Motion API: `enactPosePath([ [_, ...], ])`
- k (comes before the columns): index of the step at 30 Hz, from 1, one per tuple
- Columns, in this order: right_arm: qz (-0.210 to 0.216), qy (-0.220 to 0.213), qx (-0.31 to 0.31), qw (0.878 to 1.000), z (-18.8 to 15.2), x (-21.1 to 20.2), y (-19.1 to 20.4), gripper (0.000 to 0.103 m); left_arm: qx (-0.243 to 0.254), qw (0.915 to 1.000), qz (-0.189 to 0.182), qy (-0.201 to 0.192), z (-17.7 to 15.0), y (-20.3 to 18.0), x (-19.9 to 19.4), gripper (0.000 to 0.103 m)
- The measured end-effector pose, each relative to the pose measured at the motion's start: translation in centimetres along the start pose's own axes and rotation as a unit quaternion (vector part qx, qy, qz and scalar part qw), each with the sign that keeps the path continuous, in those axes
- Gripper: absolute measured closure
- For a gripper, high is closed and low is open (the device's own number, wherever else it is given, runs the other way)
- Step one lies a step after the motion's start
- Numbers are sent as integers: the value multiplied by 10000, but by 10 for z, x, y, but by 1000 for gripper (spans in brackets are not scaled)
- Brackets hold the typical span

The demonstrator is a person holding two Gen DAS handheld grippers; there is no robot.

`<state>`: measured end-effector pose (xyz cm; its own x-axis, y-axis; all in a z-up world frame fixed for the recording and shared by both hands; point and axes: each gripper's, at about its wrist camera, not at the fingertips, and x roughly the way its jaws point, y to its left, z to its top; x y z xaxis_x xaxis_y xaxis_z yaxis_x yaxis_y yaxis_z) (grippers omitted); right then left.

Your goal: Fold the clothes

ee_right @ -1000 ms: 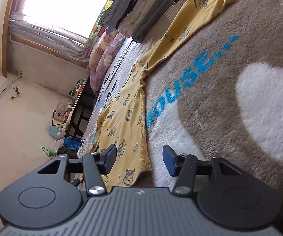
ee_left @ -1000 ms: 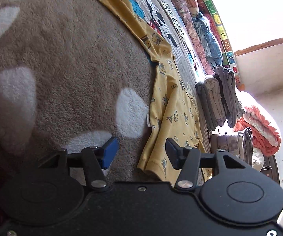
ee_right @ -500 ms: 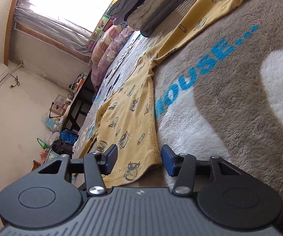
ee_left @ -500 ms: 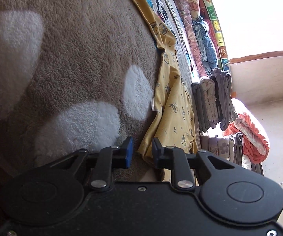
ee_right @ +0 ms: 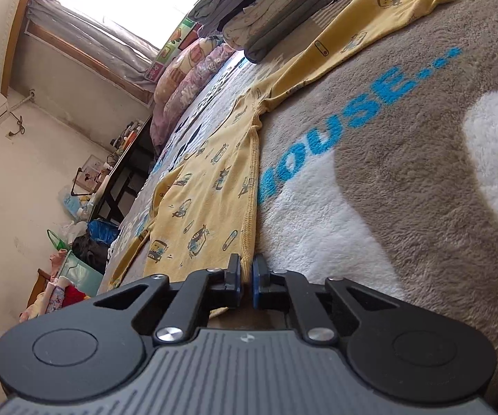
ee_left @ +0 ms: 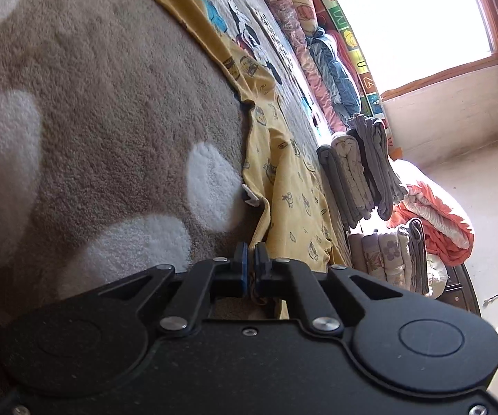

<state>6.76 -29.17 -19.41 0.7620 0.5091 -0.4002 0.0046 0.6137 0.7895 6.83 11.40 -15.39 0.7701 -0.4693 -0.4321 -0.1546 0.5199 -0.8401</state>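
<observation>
The yellow shirt (ee_right: pixel 210 186) is thin, soft printed cloth with stitched hems; the blanket (ee_right: pixel 404 173) beneath is thick, fuzzy fleece; each hand-held gripper (ee_left: pixel 250 263) is matt black plastic.

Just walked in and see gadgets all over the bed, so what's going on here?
A person is folding laundry with a handheld gripper in each hand. The left gripper and the right gripper each have their jaws pinched on the hem of a yellow printed shirt, which lies spread flat on a brown blanket. No fold has been made yet. A stack of folded clothes sits beyond the shirt.
</observation>
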Motion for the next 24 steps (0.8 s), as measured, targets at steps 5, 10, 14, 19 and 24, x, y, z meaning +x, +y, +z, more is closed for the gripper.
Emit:
enactPosePath([
  [5, 189, -173, 53, 9997, 3, -10, 3, 96, -13, 9994, -158, -304, 17, 2, -24, 101],
  [10, 354, -291, 346, 9984, 7, -17, -1, 96, -26, 9986, -255, -462, 26, 4, -41, 101],
  [14, 537, -374, 523, 9965, 11, -22, -1, 96, -1, 9984, -294, -476, 30, -1, -44, 101],
  [19, 412, -309, 761, 9958, 15, -24, -7, 96, -17, 9996, 270, -28, 25, 15, -29, 101],
  [24, 83, -14, 1119, 9937, 10, -18, -23, 96, 19, 9996, 289, -58, 25, 21, -31, 101],
])
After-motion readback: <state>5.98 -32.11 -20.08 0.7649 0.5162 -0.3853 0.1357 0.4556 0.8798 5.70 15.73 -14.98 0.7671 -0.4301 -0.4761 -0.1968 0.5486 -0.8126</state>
